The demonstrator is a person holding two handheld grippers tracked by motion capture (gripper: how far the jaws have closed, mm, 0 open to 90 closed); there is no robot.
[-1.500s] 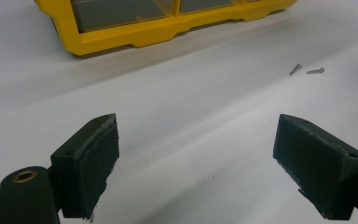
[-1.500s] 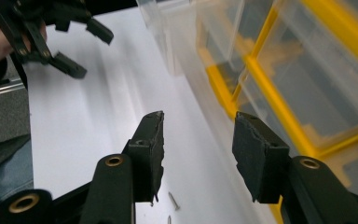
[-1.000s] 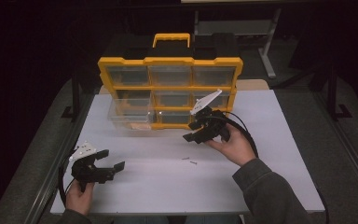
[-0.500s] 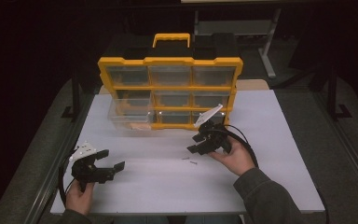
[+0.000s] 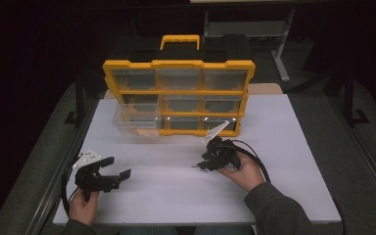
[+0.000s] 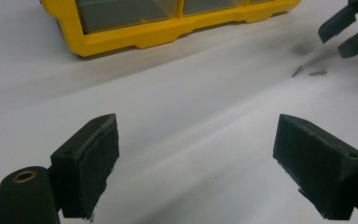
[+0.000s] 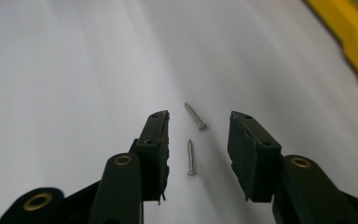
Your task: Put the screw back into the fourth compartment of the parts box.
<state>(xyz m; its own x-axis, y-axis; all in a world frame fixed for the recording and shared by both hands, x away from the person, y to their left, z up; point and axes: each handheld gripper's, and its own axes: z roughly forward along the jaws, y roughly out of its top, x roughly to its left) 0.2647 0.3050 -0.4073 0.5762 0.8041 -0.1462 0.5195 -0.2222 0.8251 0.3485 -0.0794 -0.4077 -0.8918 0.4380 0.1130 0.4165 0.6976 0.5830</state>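
Observation:
Two small silver screws (image 7: 195,116) (image 7: 191,157) lie on the white table (image 5: 293,147); they also show as tiny screws (image 6: 298,71) in the left gripper view. My right gripper (image 7: 198,123) is low over them, pointing down at the sheet (image 5: 201,164). Its jaws have just been closing, with both screws lying between them and the pads touching neither. My left gripper (image 5: 118,167) is held near the table's front left corner, jaws wide open (image 6: 196,154) with nothing between them.
A yellow organizer case (image 5: 178,93) with clear drawers stands at the back of the table. One clear drawer (image 5: 134,125) sticks out at its lower left. The case's yellow edge (image 7: 349,42) lies close to the right gripper's far side.
My right gripper has come down from in front of the organizer to the screws on the table, and its jaws stand narrower. The left gripper has stayed put.

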